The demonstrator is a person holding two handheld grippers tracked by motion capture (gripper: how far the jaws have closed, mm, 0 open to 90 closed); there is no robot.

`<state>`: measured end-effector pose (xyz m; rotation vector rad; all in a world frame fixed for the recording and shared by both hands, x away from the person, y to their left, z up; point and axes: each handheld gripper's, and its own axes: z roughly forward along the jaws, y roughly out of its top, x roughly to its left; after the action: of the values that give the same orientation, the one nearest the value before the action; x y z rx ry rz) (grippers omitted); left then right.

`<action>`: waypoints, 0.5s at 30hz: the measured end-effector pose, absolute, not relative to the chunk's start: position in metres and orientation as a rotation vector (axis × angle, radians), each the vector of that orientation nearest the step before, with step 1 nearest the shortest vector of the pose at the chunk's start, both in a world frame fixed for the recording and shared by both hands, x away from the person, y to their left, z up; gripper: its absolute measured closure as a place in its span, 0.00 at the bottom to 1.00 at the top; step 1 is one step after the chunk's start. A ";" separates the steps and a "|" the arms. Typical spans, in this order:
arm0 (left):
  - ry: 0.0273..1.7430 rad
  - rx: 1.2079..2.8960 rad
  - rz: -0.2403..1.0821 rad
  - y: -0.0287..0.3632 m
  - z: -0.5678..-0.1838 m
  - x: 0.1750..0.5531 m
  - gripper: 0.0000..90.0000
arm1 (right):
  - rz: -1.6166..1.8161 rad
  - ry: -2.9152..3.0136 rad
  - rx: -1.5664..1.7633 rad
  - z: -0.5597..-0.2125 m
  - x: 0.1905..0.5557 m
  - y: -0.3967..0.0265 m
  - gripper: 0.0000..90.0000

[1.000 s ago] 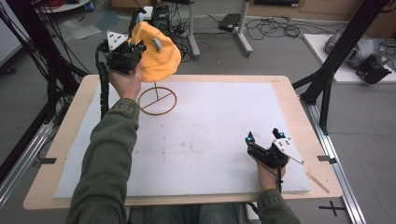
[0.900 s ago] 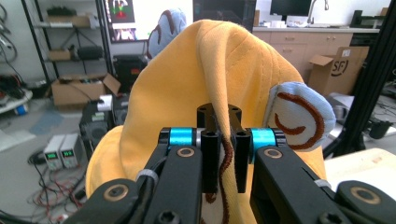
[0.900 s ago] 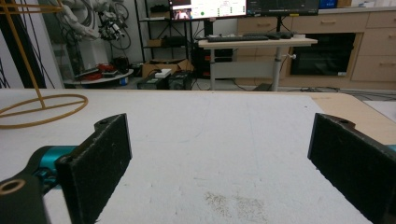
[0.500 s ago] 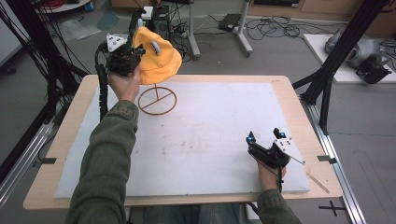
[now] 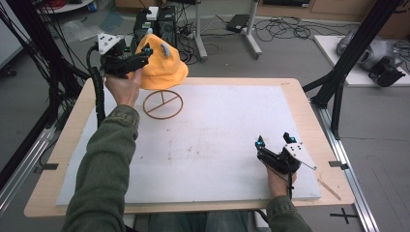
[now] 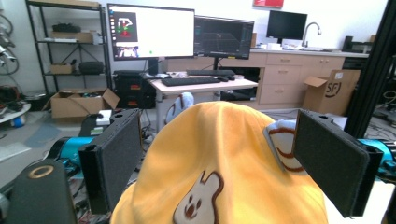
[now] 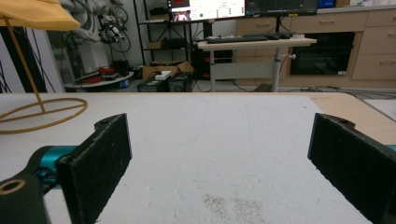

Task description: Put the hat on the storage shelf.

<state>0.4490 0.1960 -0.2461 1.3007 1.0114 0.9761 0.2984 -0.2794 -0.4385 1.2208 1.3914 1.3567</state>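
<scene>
The person wears olive-green long sleeves (image 5: 104,169). Each black handheld gripper, left (image 5: 129,54) and right (image 5: 274,143), has teal accents and dark padded rectangular jaws. Both carry a grey three-cornered plate and a black cable.

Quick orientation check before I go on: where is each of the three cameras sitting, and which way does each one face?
High view: above the person's side of the table, looking forward and down; both forearms, left gripper and right gripper show.
Left gripper view: rides the left gripper, looking past its open jaws at the yellow hat, with desks and monitors behind.
Right gripper view: rides the right gripper, low over the white mat, jaws open.
Shared: the hat and its wire stand show in the high and right gripper views.
</scene>
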 end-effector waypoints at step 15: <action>0.995 1.143 1.138 0.252 -0.272 0.345 0.18 | 1.355 1.383 1.191 -0.435 0.294 -0.277 0.06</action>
<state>0.3450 0.2515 -0.2718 1.1434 0.9951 1.1376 0.2935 -0.2775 -0.4347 1.1914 1.3830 1.3551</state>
